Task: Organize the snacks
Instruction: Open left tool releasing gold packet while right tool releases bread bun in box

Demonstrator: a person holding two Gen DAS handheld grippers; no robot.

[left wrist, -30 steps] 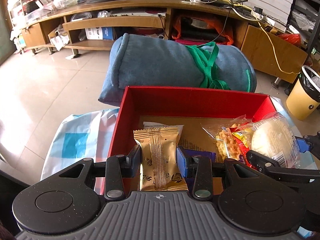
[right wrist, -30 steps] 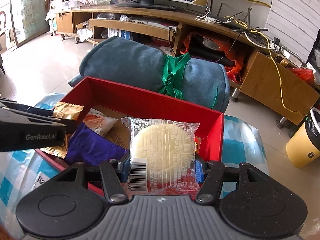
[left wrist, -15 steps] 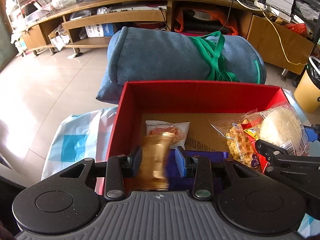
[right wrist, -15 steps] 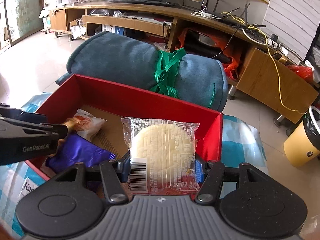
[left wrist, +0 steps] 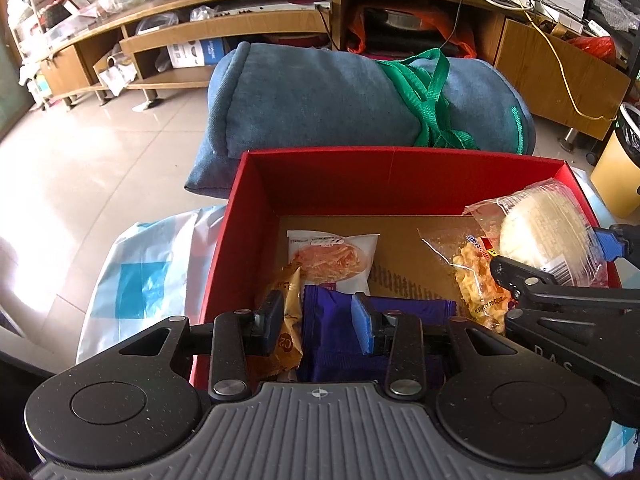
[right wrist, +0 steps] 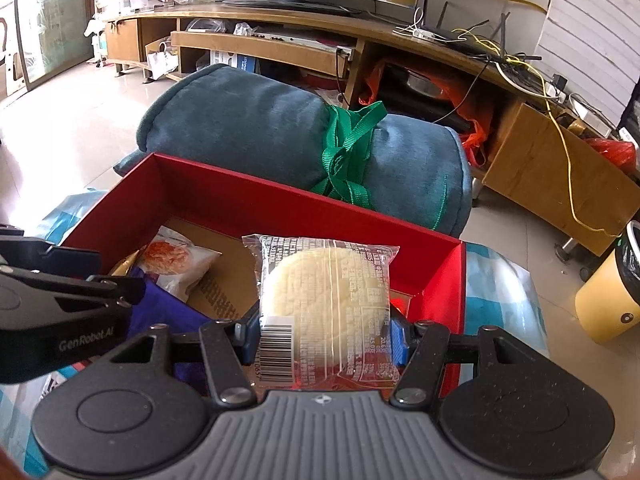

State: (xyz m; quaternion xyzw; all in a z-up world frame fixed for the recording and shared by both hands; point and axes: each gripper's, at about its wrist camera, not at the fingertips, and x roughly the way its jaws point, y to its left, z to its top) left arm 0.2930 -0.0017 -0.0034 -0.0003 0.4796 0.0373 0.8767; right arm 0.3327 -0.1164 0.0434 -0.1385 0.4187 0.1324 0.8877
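Red box (left wrist: 396, 184) held snacks; left gripper (left wrist: 318, 322) gaped empty, right gripper (right wrist: 324, 334) clamped the rice cracker packet (right wrist: 326, 300).

We list the box (left wrist: 394, 182) on the table, resting upon a plastic sheet (left wrist: 148, 268) that extends past its left side. In the box, near left: 1 packet (left wrist: 291, 320) tilted against the left wall, with a second packet (left wrist: 344, 320) just right of it. Behind these 2, a flat pouch (left wrist: 332, 258) lies on the box floor. At the right, a bag of crisps (left wrist: 474, 280) lies on the floor, and above it a round cake packet (right wrist: 326, 304) sits between the fingers of the right gripper (right wrist: 324, 340). Behind the box, touching its far wall, lies a rolled blanket (left wrist: 320, 96). Beyond that stands a long cabinet (left wrist: 240, 28), and far right a bin (right wrist: 612, 308).
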